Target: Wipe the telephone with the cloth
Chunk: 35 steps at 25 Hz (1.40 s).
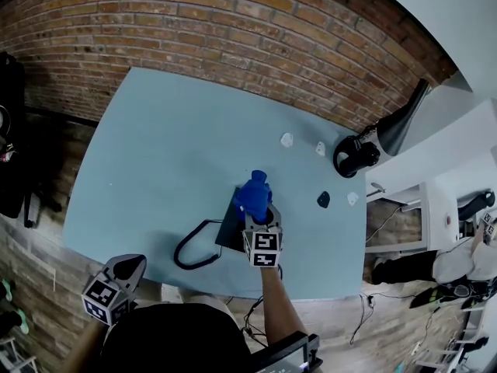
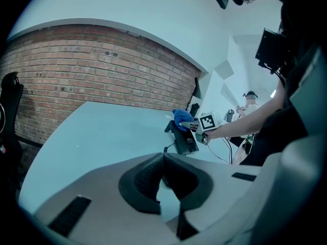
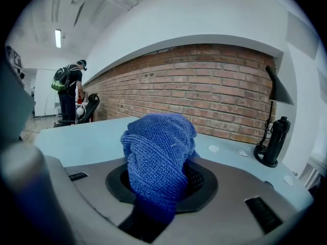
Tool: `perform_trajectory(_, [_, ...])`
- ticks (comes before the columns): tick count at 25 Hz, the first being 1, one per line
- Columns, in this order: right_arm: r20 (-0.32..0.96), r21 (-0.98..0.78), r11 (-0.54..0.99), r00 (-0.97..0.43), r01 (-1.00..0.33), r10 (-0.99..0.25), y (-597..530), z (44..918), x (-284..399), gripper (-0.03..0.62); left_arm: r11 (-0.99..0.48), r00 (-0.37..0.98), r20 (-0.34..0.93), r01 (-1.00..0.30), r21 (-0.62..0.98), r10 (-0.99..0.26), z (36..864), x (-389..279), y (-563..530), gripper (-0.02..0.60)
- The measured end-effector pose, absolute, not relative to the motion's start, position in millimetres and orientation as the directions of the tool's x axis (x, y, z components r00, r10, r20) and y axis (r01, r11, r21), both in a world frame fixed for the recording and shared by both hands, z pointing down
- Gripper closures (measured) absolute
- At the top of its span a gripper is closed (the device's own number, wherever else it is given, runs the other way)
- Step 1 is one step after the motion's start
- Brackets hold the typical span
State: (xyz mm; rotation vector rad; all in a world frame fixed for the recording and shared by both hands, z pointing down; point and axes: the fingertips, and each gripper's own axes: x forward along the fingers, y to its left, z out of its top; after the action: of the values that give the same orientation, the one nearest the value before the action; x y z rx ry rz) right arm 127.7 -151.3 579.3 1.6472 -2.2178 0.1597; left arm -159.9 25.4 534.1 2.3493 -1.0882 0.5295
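Centrally, one black desk telephone (image 1: pixel 230 230) on a pale blue table (image 1: pixel 155 162), close to the table's near edge, with one looped black cord (image 1: pixel 190 253) curling out on its left side. One blue terry cloth (image 1: pixel 253 194) bunched over the telephone's far end, pinched in the right gripper (image 1: pixel 260 217); jaws clamped tight on the cloth's lower part, the rest bulging up and out beyond them. Contact between cloth and telephone hard to judge from above; in the left gripper view, cloth right at the telephone's raised end. Much of the telephone's top covered by cloth and gripper.

At lower left, the left gripper (image 1: pixel 130 264), off the table's near corner and well apart from the telephone; jaws a narrow gap apart, nothing between them, only bare table showing through. Two grippers in all, each with one cube of square markers.

Farther back on the table, three small white scraps (image 1: pixel 286 140) and one small dark piece (image 1: pixel 323 200), all too small to identify. One black desk lamp (image 1: pixel 359 155) at the table's far right corner. Red brick wall (image 1: pixel 233 22) behind. One person (image 3: pixel 69 91) with a backpack, standing far off at the left of the right gripper view
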Motion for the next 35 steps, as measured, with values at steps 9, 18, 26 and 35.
perform_trajectory(9, [0.359, 0.126, 0.297, -0.236, -0.946, -0.903, -132.3, 588.7, 123.5, 0.45, -0.567, 0.616, 0.534, -0.775, 0.279, -0.579, 537.4, -152.3, 27.3, 0.574])
perform_trajectory(18, [0.358, 0.112, 0.284, -0.228, -0.952, -0.906, -111.8, 599.1, 120.4, 0.45, -0.568, 0.616, 0.539, -0.774, 0.279, -0.574, 538.9, -148.9, 26.6, 0.574])
perform_trajectory(26, [0.37, 0.095, 0.268, -0.216, -0.959, -0.904, -103.9, 603.0, 116.6, 0.45, -0.57, 0.618, 0.541, -0.772, 0.281, -0.57, 538.6, -149.7, 25.1, 0.574])
perform_trajectory(35, [0.368, 0.078, 0.276, -0.23, -0.958, -0.901, -96.4, 605.9, 112.5, 0.45, -0.572, 0.621, 0.541, -0.77, 0.284, -0.568, 539.8, -148.1, 23.6, 0.574])
